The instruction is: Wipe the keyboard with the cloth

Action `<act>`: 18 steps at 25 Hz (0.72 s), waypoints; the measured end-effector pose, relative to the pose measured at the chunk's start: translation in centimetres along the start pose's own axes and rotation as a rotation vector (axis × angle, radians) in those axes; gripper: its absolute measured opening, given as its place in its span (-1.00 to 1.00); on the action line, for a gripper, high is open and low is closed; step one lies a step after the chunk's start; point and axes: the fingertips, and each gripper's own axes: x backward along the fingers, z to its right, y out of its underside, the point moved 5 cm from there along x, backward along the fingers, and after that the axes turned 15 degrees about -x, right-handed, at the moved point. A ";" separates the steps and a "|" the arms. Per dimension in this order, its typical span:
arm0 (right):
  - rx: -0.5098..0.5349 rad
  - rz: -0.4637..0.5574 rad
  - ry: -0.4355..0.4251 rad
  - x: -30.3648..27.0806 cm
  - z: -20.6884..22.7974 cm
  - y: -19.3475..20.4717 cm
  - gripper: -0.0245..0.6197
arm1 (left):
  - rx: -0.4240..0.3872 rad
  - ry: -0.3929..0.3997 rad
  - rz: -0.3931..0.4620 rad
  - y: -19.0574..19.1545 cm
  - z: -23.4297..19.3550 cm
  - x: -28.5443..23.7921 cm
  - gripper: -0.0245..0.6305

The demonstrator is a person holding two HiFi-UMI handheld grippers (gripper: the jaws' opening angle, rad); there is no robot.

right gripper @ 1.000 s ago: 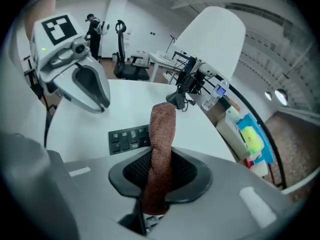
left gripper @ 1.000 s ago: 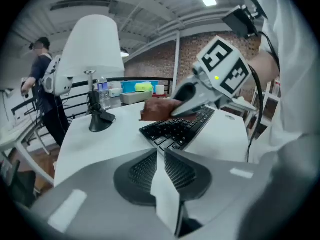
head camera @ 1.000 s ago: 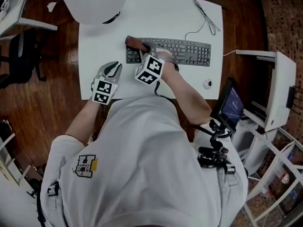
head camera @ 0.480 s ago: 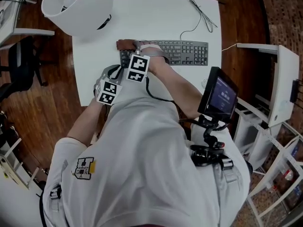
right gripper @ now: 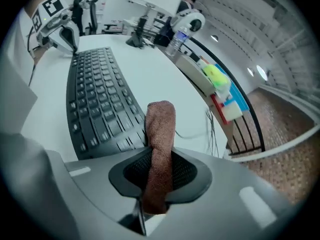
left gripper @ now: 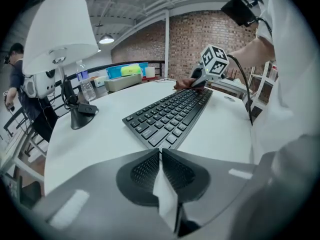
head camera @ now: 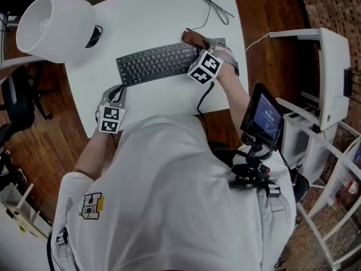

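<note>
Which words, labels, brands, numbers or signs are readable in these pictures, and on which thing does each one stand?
No text reads clearly here.
keyboard: key legends, too small to read.
screen: bright lines, blurred.
shirt emblem: too small to read.
marker cubes: black-and-white square patterns only, no letters.
bottle: label too small to read.

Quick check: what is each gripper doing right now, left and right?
Left gripper: shut, its jaws have just been closing, nothing between them.
Right gripper: shut on the folded reddish-brown cloth.
</note>
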 end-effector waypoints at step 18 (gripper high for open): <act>0.203 0.250 -0.203 4.8 -15.0 -12.0 -0.68 | 0.015 0.002 0.032 -0.4 0.8 -1.0 -0.90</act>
